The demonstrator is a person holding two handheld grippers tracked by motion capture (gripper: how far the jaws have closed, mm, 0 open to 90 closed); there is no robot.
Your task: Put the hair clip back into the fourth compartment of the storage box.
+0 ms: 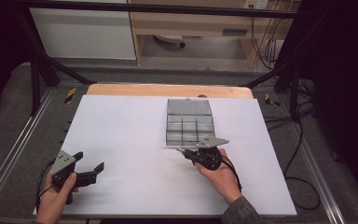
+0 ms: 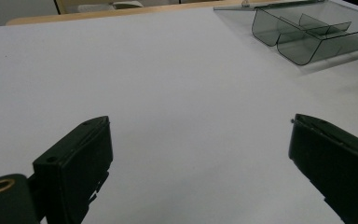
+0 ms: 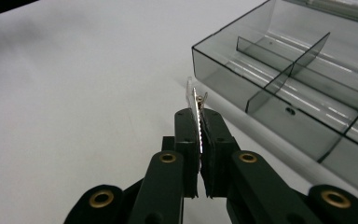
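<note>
A smoky clear plastic organiser box [image 1: 189, 126] with several compartments lies open at the middle right of the white table sheet [image 1: 121, 130], its lid [image 1: 189, 106] folded back behind it. My right gripper [image 1: 186, 153] sits just in front of the box's near edge. In the right gripper view its jaws [image 3: 199, 119] are shut on a thin silver toothed metal clip [image 3: 196, 100], which sticks out beyond the fingertips, left of the box's corner [image 3: 200, 53]. My left gripper [image 1: 89, 161] rests open at the near left, nothing between its jaws [image 2: 200, 140]. The box [image 2: 307, 37] is far right in the left gripper view.
The sheet covers a wooden tabletop [image 1: 168, 90]. A black metal frame [image 1: 37, 74] surrounds the table, and cables [image 1: 298, 140] trail on the floor at the right. The box's compartments look empty.
</note>
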